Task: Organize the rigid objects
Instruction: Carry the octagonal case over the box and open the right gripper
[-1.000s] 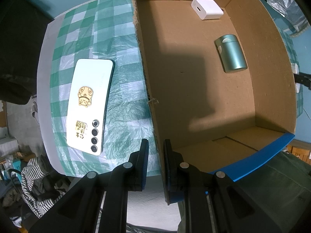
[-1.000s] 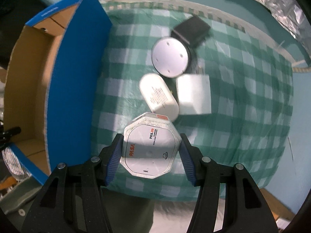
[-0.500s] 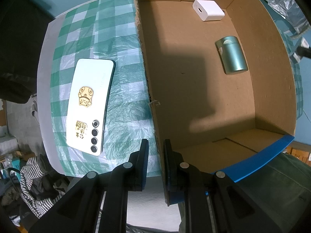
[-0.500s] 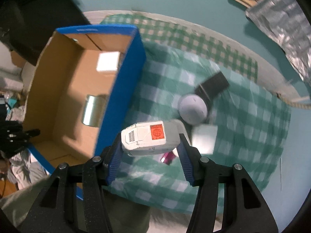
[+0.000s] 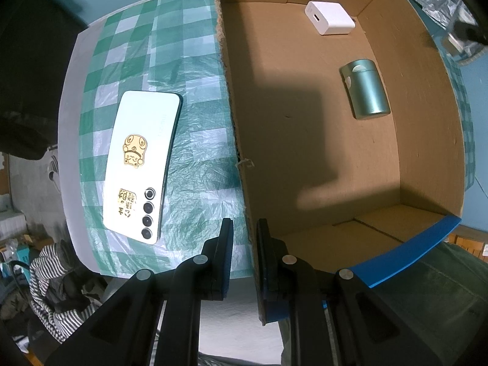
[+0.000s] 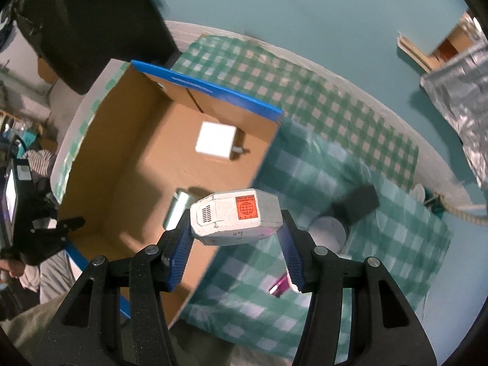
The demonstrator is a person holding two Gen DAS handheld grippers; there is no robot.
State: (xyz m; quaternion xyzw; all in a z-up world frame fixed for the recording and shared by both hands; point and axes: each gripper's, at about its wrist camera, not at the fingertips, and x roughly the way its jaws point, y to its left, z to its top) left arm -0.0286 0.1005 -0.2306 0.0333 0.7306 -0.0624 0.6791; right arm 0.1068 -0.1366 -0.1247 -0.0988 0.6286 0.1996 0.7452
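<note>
My right gripper (image 6: 235, 241) is shut on a white octagonal device with a red label (image 6: 235, 216) and holds it in the air above the right wall of the open cardboard box (image 6: 122, 140). A white charger cube (image 6: 215, 141) and a green metal canister (image 6: 175, 210) lie in the box; both also show in the left wrist view, the charger cube (image 5: 329, 18) and the canister (image 5: 366, 90). My left gripper (image 5: 245, 238) is shut on the box's left wall (image 5: 235, 128) near its front corner.
A white phone (image 5: 141, 164) lies face down on the green checked cloth left of the box. Right of the box lie a white round disc (image 6: 328, 231), a black block (image 6: 357, 202) and a pink item (image 6: 279, 286). Striped clothing (image 5: 52, 280) lies below the table edge.
My right gripper lifted the octagonal device off the cloth and carried it left, up over the box's right wall. The left gripper and the box have stayed still.
</note>
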